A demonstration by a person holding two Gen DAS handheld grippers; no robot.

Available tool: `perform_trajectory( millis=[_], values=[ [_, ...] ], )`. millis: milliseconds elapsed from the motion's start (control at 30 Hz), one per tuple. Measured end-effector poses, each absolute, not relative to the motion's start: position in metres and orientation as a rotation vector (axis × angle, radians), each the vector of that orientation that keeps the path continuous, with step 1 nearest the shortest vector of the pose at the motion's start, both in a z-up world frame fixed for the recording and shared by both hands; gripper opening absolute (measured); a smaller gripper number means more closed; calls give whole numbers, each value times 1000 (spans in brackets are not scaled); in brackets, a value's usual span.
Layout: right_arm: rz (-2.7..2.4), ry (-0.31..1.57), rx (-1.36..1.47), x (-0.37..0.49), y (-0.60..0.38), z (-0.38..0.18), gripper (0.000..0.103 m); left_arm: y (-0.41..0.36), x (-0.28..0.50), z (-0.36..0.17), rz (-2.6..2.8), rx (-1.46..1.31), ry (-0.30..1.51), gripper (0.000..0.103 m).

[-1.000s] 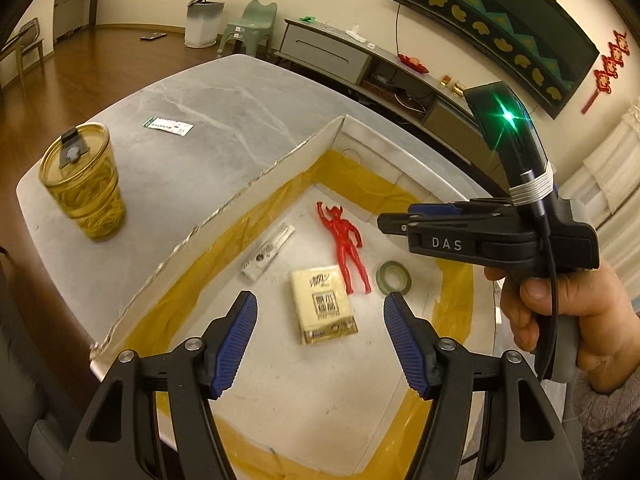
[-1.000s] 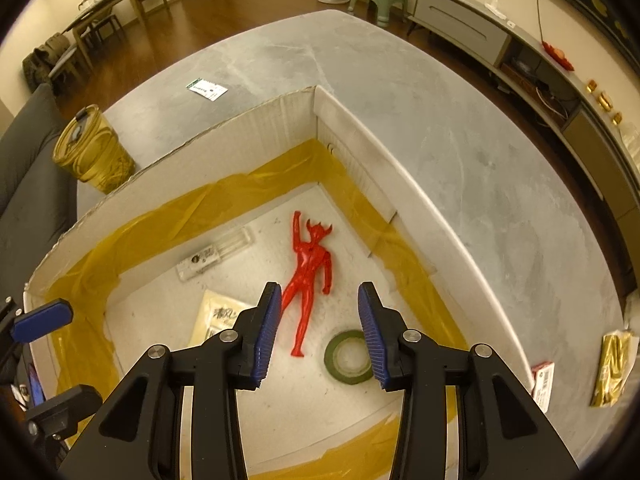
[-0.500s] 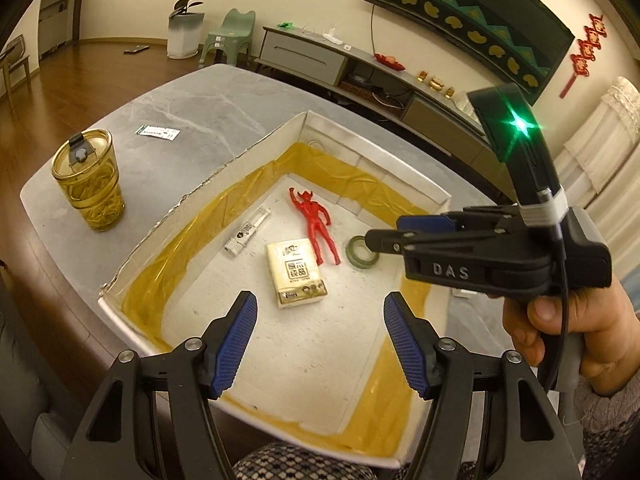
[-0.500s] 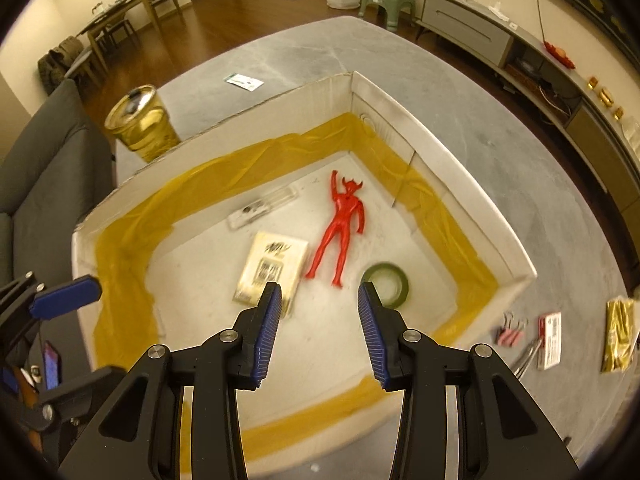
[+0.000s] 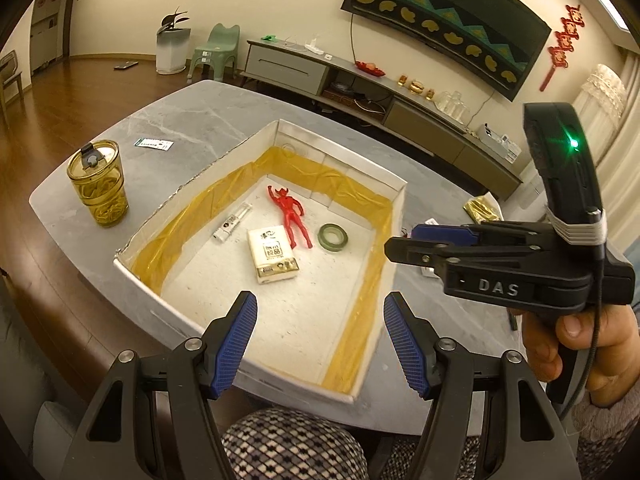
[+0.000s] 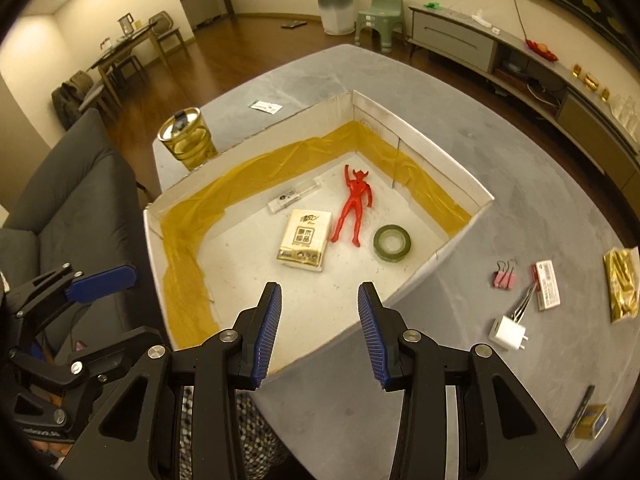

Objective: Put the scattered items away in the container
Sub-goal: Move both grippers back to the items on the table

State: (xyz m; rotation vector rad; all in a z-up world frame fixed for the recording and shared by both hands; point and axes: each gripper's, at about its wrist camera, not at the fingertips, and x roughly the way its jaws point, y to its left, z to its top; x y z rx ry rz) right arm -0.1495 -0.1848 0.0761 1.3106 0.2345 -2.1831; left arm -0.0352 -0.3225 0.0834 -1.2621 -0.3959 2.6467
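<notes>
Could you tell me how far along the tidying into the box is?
Partly done. The box already holds a red figure, tissue pack, tape roll and a small tube. Both claws, left and right, are open and empty. Still outside: pink clips, charger, gold packet.

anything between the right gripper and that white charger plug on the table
Nothing visible does. The right gripper hangs open over the box's near corner; the white charger plug lies on bare table to its right, touching only a binder clip.

Matt white cardboard container lined with glossy yellow tape; glossy red plastic figure; grey marble-look table; crinkled gold foil packet at 3 o'clock.
</notes>
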Motion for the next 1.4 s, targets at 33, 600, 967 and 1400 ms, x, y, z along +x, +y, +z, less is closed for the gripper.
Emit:
perform_trajectory(
  millis=[33,600,967,1400],
  values=[
    [-2189,230,1304,-145,-183,78,43,-321,-32,85,2645,-1259,-393,67],
    [-2347,340,1119,-49,-151,106,43,-279,11,98,2605,-1227,-287,67],
    [-2427,136,1069,-3,-89,103,43,-234,29,101,2534,-1185,-204,67],
    [-2596,-286,1125,15,49,67,43,-145,26,86,2400,-1187,-42,67]
  ],
)
